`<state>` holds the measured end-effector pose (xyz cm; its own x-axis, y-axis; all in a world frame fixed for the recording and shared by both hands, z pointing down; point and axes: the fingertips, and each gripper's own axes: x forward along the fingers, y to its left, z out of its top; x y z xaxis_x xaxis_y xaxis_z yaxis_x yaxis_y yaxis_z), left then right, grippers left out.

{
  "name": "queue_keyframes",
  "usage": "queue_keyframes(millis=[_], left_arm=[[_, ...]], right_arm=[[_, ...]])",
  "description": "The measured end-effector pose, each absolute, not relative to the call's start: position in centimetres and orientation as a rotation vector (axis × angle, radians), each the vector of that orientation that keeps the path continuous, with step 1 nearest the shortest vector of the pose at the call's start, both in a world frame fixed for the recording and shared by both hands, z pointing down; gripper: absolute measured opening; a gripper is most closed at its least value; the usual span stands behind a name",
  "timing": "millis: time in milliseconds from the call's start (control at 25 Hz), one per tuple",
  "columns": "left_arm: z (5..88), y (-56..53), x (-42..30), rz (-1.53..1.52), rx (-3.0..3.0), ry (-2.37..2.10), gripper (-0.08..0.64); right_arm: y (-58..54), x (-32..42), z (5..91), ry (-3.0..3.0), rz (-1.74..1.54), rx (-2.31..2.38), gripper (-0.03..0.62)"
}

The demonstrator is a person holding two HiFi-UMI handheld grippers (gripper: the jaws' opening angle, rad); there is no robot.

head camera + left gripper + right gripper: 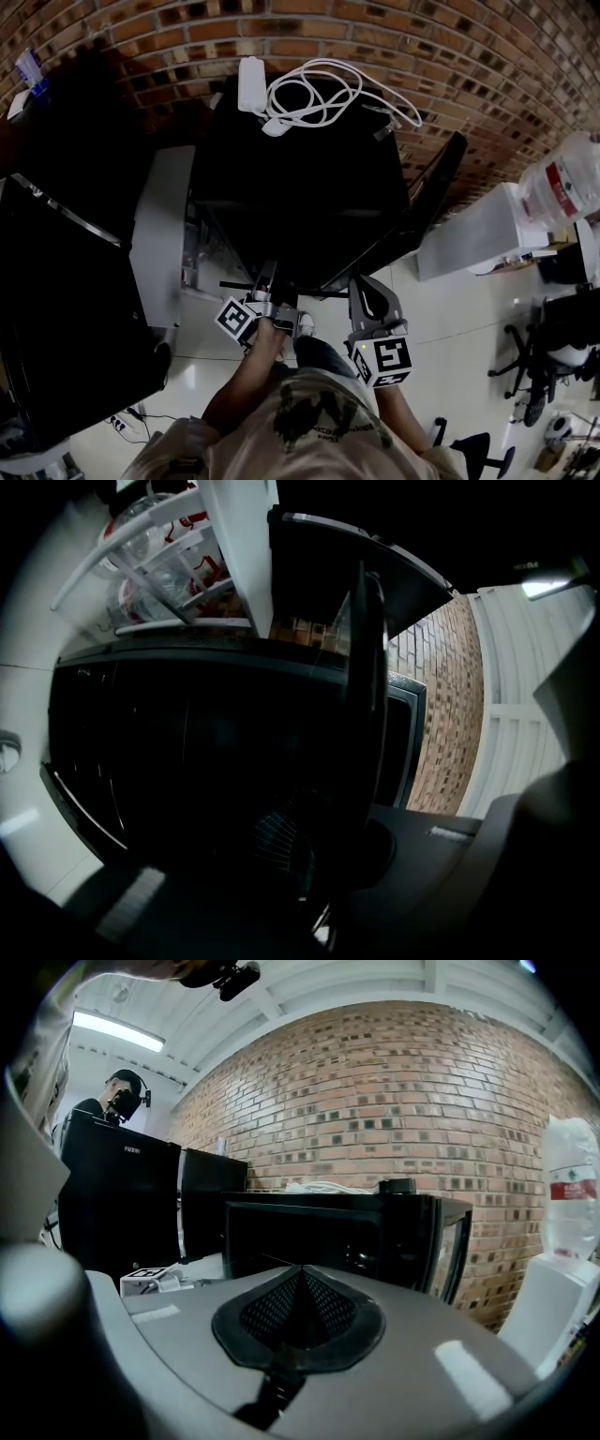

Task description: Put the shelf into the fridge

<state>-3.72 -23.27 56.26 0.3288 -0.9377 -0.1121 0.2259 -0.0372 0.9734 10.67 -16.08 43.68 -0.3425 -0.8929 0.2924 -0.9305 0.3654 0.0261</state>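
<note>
The black fridge (300, 178) stands against the brick wall, its door (433, 192) swung open to the right. My left gripper (267, 291) is at the fridge's front opening, shut on the shelf (246, 284), which shows as a thin dark bar. In the left gripper view the shelf (364, 667) is a clear pane with a dark rim, seen edge-on, running out from the jaws (314, 892) toward the dark fridge interior (216, 752). My right gripper (370, 295) hangs just right of it, shut with nothing between its pads (300, 1290), facing the fridge (319, 1232).
A white charger and coiled cable (309, 94) lie on the fridge top. A water bottle (562, 183) stands on a white cabinet (469, 239) at right. A tall black cabinet (56, 300) is at left. A white rack with bottles (159, 564) is nearby. Office chairs (544, 356) stand behind.
</note>
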Motion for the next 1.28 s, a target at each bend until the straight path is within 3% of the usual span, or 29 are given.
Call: queue_keyframes(millis=[1280], left_arm=[[57.8, -30.9, -2.5, -1.095, 1.271, -0.850, 0.018]], right_arm=[[-18.7, 9.9, 43.9, -2.409, 0.197, 1.554, 0.000]])
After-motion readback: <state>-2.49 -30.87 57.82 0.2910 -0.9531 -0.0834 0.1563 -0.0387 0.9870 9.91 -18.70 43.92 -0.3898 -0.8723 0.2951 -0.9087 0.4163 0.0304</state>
